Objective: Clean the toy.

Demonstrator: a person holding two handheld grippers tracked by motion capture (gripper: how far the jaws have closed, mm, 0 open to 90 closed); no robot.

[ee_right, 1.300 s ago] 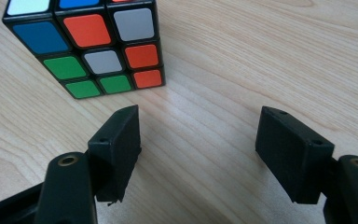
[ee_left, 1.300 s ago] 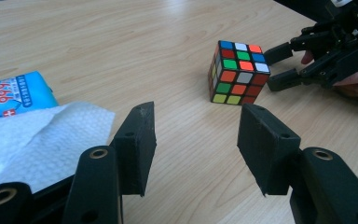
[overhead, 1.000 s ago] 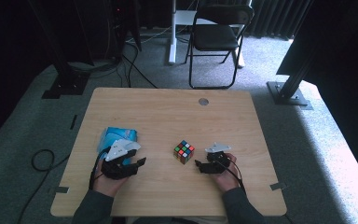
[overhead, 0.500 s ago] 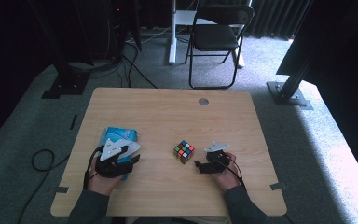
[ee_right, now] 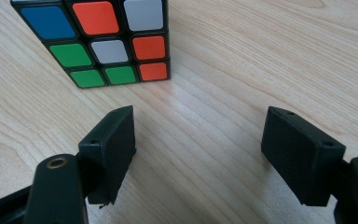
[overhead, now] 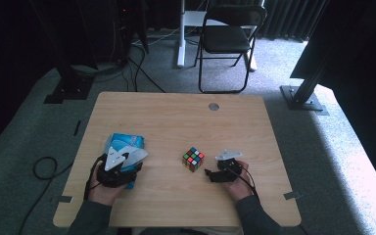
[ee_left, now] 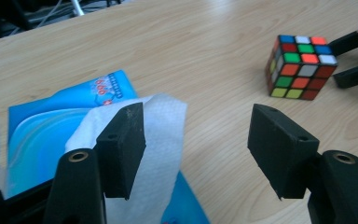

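High view: a person sits at a pale wooden table (overhead: 176,117), a two-jaw gripper in each hand, with a scrambled puzzle cube (overhead: 193,159) as the landmark near the middle of the front half.

The right gripper (overhead: 210,175) lies just beside the cube, on the side nearest the person's right hand, its jaws spread wide and pointing at the cube without touching it. In the right gripper view the cube (ee_right: 98,39) stands just beyond the two black jaw pads, bare wood between them. This looks like a lined-up approach, the opening left wide enough to take the cube.

The left gripper (overhead: 132,161) is well apart from the cube, on the opposite side, resting over a blue wipes packet (overhead: 122,142). In the left gripper view its jaws are also spread. A white wipe (ee_left: 161,135) stands up from the packet (ee_left: 51,135) and lies against one jaw's inner face, but nothing is pinched. The hand seems parked there, perhaps readying to pull the wipe for cleaning the cube (ee_left: 303,65).

The cube is hard glossy plastic, sharp-edged, with small coloured squares in a black grid. The packet is flat, soft, shiny film. The wipe is thin, dimpled, limp fabric. The jaw pads are matte black blocks. The table is smooth, light-grained laminate with rounded corners.
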